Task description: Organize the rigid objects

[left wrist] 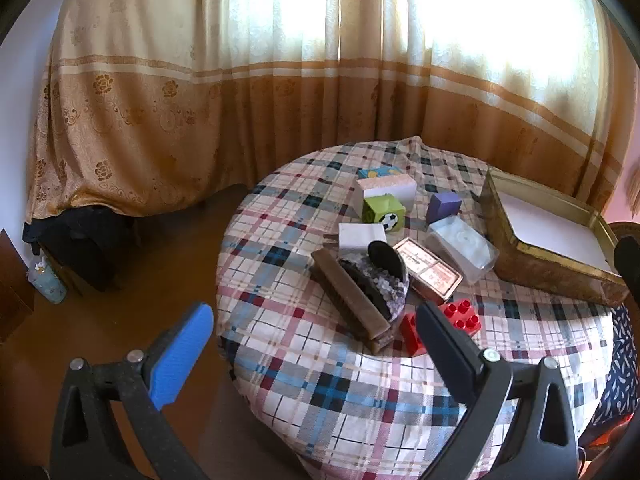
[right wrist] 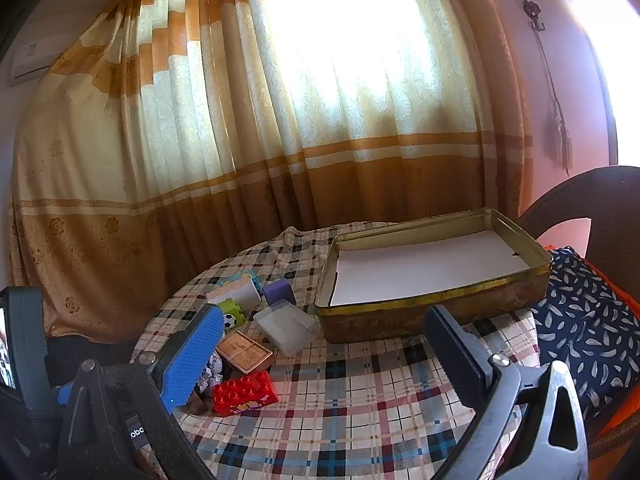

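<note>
Scene: round bench (left wrist: 304, 384) under a plaid cloth, small rigid items heaped at its middle, an open gold tin (right wrist: 404, 320) lined with white paper beside them.
Left tongs (left wrist: 316, 328): spread wide, nothing between the pads, touching nothing.
Right tongs (right wrist: 324, 340): spread wide, empty, clear of every item.
Task items, left wrist view: brown brush block (left wrist: 352, 300) at 12 o'clock from the left tongs, long axis running from 11 o'clock down to 5 o'clock; red brick (left wrist: 460, 316) just beside the dark finger at 1 o'clock.
Task items, right wrist view: red brick (right wrist: 245, 392) at 8 o'clock from the right tongs; clear plastic box (right wrist: 286, 330) at 10 o'clock; tin at 1 o'clock.
Other items: green cube (left wrist: 383, 210), purple block (left wrist: 442, 206), printed flat box (left wrist: 428, 270), all farther off.
Nearer hand: judged left for the heap, right for the tin.
Progress: judged not begun; tin holds only its paper.
Risk: heaped items lean on each other and may shift when one is lifted.
</note>
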